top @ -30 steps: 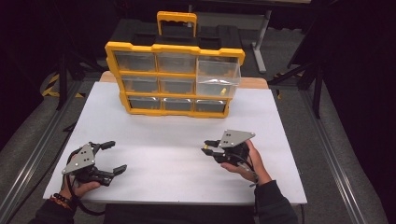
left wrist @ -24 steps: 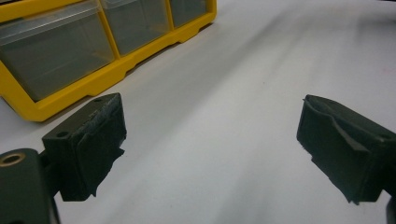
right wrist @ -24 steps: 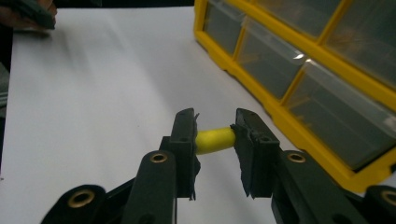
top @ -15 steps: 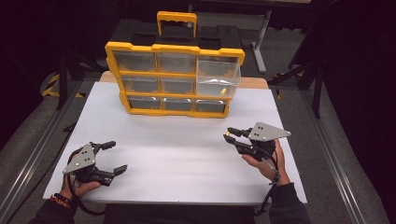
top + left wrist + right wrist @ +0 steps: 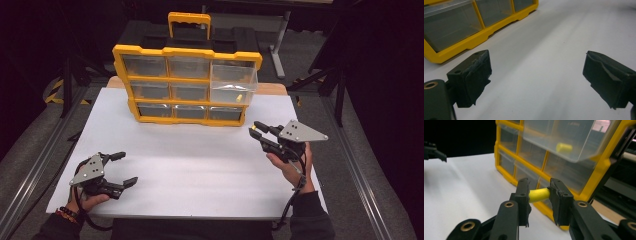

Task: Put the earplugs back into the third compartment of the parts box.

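The right tongs (image 5: 537, 195) were clamped on a yellow plug (image 5: 538, 195), held above the tabletop (image 5: 200, 165) just before the organizer (image 5: 186, 85), below its pulled-out drawer (image 5: 233, 82), where another plug (image 5: 239, 97) lay. The left tongs (image 5: 120, 169) rested wide open and empty near the tabletop's front-left corner

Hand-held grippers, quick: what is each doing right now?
Left hand-held gripper: open, holding nothing.
Right hand-held gripper: closed on a small yellow foam cylinder.
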### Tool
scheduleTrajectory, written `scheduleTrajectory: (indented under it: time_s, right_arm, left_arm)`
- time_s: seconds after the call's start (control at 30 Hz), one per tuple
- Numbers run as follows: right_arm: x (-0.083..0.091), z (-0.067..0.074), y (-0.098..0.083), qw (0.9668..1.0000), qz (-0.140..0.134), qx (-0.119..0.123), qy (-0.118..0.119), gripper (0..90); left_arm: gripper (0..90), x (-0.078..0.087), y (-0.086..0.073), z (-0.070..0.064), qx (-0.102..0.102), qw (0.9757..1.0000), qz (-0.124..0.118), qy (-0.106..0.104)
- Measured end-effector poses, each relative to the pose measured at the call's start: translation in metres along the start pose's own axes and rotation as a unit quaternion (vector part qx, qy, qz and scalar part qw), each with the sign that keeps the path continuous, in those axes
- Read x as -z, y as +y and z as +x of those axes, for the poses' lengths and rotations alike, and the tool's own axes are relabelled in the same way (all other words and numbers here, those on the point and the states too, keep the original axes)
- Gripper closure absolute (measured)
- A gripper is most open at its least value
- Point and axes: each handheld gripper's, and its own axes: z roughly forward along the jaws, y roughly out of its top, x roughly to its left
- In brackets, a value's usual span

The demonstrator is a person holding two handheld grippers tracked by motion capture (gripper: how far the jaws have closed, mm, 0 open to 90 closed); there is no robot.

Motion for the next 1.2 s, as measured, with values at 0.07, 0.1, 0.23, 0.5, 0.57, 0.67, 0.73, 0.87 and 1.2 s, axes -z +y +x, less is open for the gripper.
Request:
scheduleTrajectory:
  time_s: [0.07,0.1,0.23,0.5,0.57,0.67,0.73,0.87,1.2]
  right_arm:
    - [-0.001,-0.002,0.008,1.0000,-0.004,0.006,-0.005,70.2]
    - [-0.001,-0.004,0.013,0.9999,-0.008,0.009,-0.005,70.2]
    - [-0.001,-0.009,0.033,0.9987,-0.049,0.003,-0.010,70.1]
    - [-0.008,-0.015,0.065,0.9973,-0.062,0.026,-0.031,70.0]
    - [-0.011,-0.017,0.076,0.9970,-0.058,0.037,-0.038,70.1]
    - [-0.016,-0.020,0.090,0.9964,-0.054,0.048,-0.043,70.0]
    - [-0.019,-0.022,0.099,0.9961,-0.048,0.056,-0.048,69.9]
    - [-0.028,-0.027,0.113,0.9956,-0.038,0.062,-0.060,69.8]
    - [-0.048,-0.053,0.124,0.9961,-0.031,0.021,-0.080,69.0]
  left_arm:
    - [9.3,0.000,0.000,0.000,0.000,1.0000,-0.001,0.001]
    - [9.3,0.000,0.000,0.000,0.001,1.0000,-0.002,0.001]
    - [9.3,0.001,0.000,0.000,0.005,1.0000,-0.006,0.000]
    - [9.3,0.001,0.000,0.001,0.004,1.0000,-0.007,-0.001]
    - [9.3,0.001,0.000,0.001,0.004,1.0000,-0.007,-0.001]
    - [9.3,0.001,0.000,0.000,0.003,1.0000,-0.005,-0.001]
    - [9.3,0.001,0.000,0.000,0.004,1.0000,-0.005,-0.001]
    - [9.3,0.002,0.000,0.000,0.003,1.0000,-0.005,-0.001]
    - [9.3,0.002,-0.001,0.001,0.005,1.0000,-0.007,-0.002]
